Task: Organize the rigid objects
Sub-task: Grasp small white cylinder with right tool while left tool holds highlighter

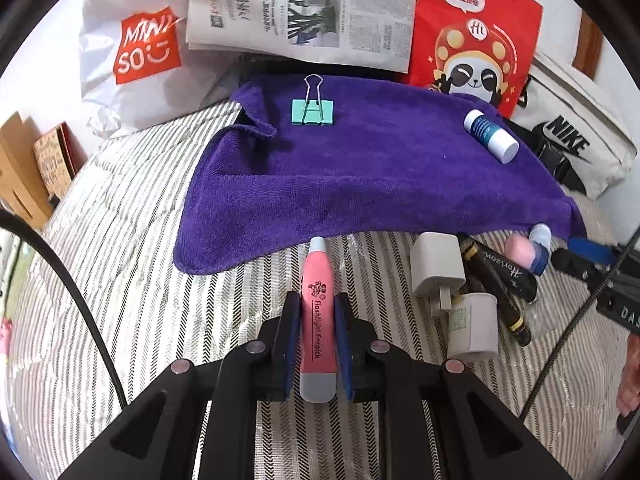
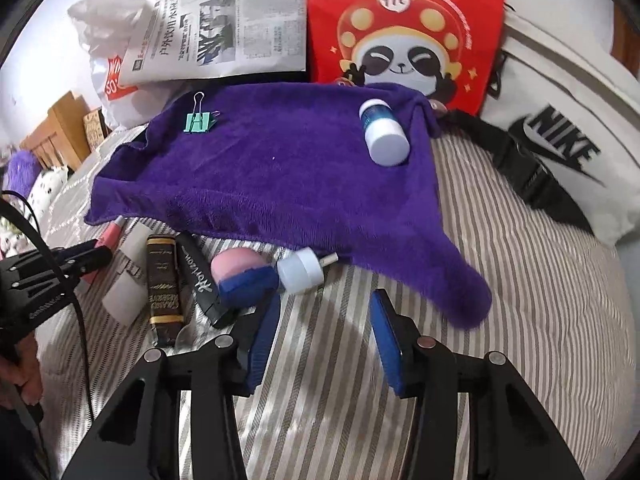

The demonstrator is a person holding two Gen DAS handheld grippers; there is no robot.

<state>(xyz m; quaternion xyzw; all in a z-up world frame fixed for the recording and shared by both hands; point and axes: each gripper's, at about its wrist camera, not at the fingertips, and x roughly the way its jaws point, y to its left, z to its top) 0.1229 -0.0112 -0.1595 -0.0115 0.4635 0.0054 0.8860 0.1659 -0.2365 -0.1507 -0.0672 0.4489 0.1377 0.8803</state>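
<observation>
Ahead, the purple towel (image 1: 360, 168) spreads over the striped bed (image 1: 120, 280), its near edge touching the tip of the pink earpick (image 1: 317, 320), clenched lengthwise in the left gripper (image 1: 318, 344). The right gripper (image 2: 324, 340) is released, the white adapter (image 2: 302, 271) just beyond it.

A purple towel (image 1: 360, 168) lies on the grey-and-white striped bed cover (image 1: 132, 264). The clip (image 1: 312, 112) is mint green, the ear-pick light (image 1: 317, 320) pink with grey ends, the bag (image 1: 476, 32) red.

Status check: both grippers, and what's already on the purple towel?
Left gripper shut on pink earpick. Right gripper open, empty. Binder clip, white bottle on towel.
</observation>
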